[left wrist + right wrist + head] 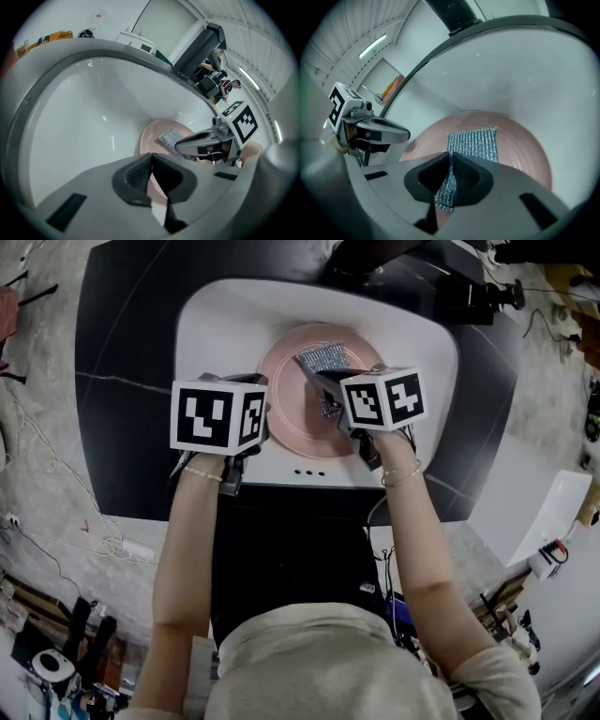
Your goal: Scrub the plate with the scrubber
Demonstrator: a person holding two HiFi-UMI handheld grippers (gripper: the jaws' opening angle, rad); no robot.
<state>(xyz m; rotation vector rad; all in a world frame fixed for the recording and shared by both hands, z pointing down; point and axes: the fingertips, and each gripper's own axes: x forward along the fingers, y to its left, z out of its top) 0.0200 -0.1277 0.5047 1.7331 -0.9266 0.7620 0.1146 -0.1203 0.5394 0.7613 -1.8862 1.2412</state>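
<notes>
A pink plate (286,423) lies in the bottom of the white sink (211,329). My left gripper (151,161) is at the plate's left rim, its jaws closed with a strip of pink rim showing between the pads. In the head view, the left gripper (262,418) is mostly hidden under its marker cube. My right gripper (451,161) is shut on a silver mesh scrubber (473,143), which hangs forward and lies on the plate (520,145). The scrubber (323,357) rests on the plate's far part, and the right gripper (330,395) is over the plate's right half.
The sink is set in a black countertop (122,381). A dark faucet (375,254) stands at the sink's far edge. The basin's curved walls (93,108) rise close around the plate. Cluttered floor and cables lie at the left.
</notes>
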